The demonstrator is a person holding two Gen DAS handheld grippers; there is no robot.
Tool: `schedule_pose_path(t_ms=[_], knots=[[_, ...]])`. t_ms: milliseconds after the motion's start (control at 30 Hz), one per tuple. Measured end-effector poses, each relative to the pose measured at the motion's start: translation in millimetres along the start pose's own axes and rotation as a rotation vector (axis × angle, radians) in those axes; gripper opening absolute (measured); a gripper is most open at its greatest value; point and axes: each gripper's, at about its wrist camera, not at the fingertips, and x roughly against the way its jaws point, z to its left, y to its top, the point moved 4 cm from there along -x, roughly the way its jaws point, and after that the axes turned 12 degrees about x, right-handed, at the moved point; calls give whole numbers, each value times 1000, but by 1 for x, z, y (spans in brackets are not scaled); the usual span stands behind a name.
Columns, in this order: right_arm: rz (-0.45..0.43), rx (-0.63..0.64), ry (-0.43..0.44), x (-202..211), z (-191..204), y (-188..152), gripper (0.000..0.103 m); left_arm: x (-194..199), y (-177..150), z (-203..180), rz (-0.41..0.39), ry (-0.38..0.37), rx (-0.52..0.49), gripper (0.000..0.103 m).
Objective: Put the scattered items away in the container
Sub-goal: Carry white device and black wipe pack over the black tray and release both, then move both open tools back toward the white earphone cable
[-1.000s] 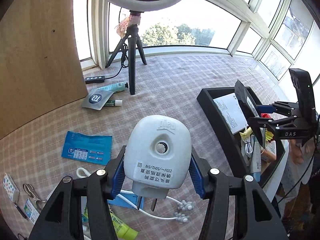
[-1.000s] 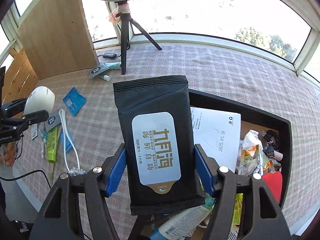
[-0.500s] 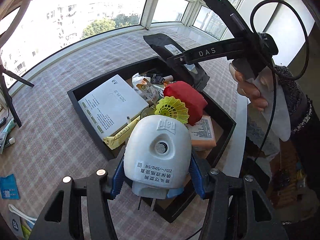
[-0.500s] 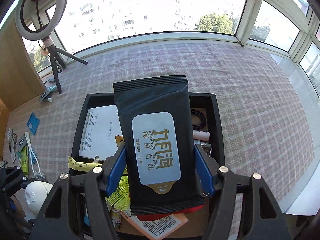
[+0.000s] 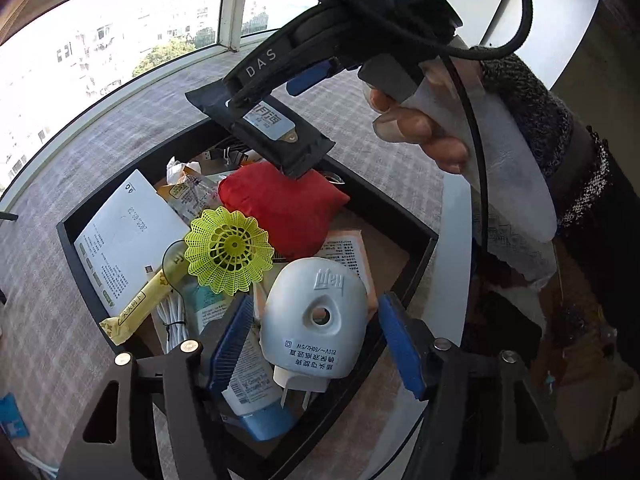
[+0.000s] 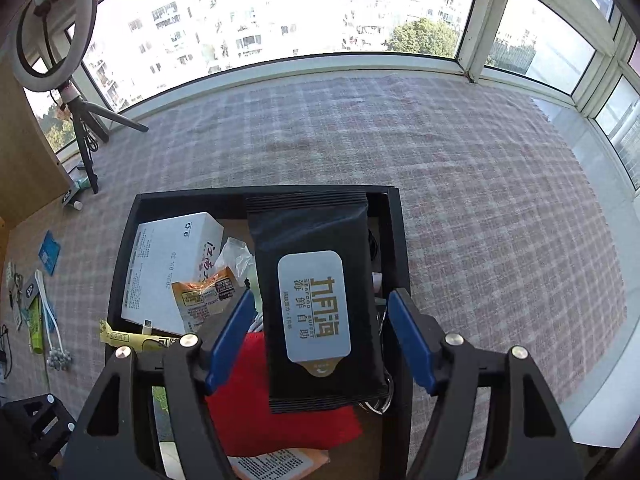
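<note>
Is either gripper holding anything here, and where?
Nothing. The left gripper and right gripper stand open, with gaps beside the plug and the wipes pack between their pads.

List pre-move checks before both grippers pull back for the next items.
1. Left gripper open, pads clear of the white plug-in device: ok.
2. Device inside the black tray, lying on other items: ok.
3. Right gripper open around the wipes pack: ok.
4. Pack settled: cannot tell; it is tilted, with one corner on the red pouch.
5. All items in the tray: not ok; blue packet, green tube and white cable lie outside on the cloth.
</note>
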Motion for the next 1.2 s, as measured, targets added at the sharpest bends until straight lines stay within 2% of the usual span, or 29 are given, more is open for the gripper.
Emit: schedule_pose_path(t_ms=[167,367,667,933,1200], knots=[[-32,9,-1,10,5,3,69,6,-1,7,-11,19,14,69],[-64,59,19,19,30,12,69,21,-3,30,-38,35,83,68],[-80,189,88,16,97,35,69,59,-21,103,-98,131,248,68],[-60,338,197,-1,186,44,69,111,-68,198,-164,257,499,68],[8,520,361,-22,293,29,68,145,-138,280,-201,351,782,65]])
